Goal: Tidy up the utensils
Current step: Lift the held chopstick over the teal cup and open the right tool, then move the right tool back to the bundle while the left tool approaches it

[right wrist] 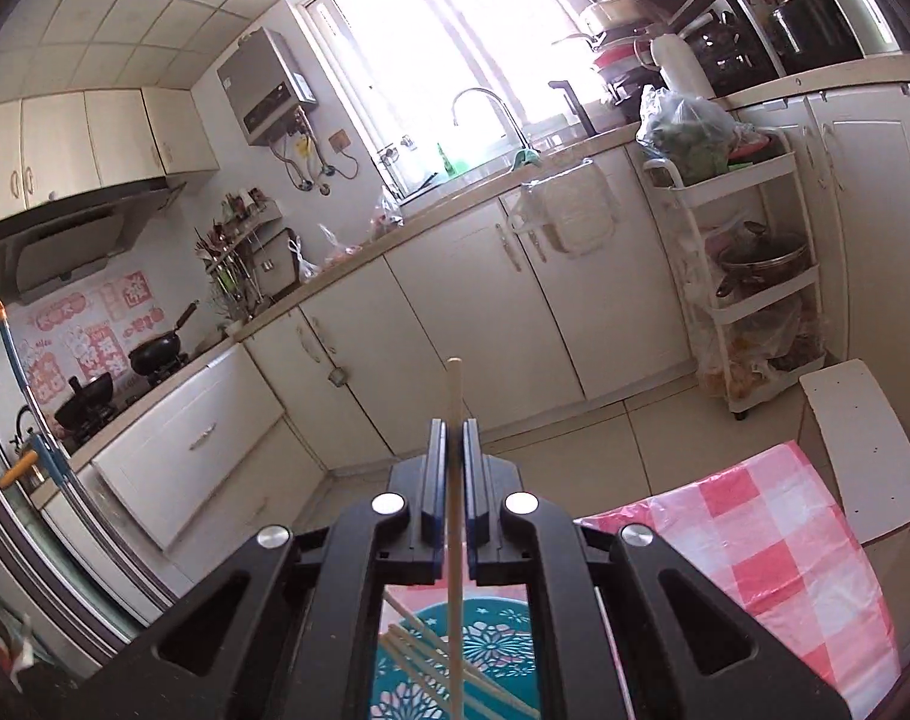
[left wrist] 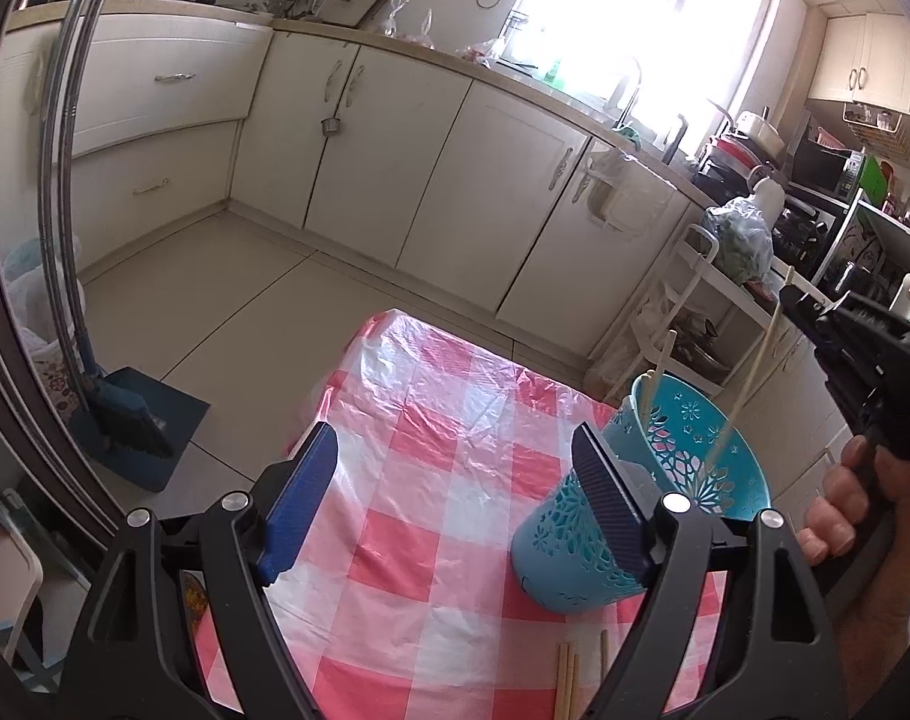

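Chopstick (right wrist: 454, 450) sits pinched upright in right tool (right wrist: 453, 426), lower end over teal basket (left wrist: 683, 450) w/ more chopsticks (left wrist: 656, 378) leaning inside. Basket stands on checked worktop (left wrist: 431, 438), just beside the right finger of left tool (left wrist: 455, 480), whose jaws are wide w/ nothing held. Spare chopsticks (left wrist: 569, 684) lie on worktop near its front edge.

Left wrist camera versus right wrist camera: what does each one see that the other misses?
Only the left wrist view shows the loose chopsticks lying on the table, the dustpan, and the open left gripper.

Only the right wrist view shows the water heater and the white chair.

Both show the blue holder, the checked tablecloth, and the right gripper shut on a chopstick.
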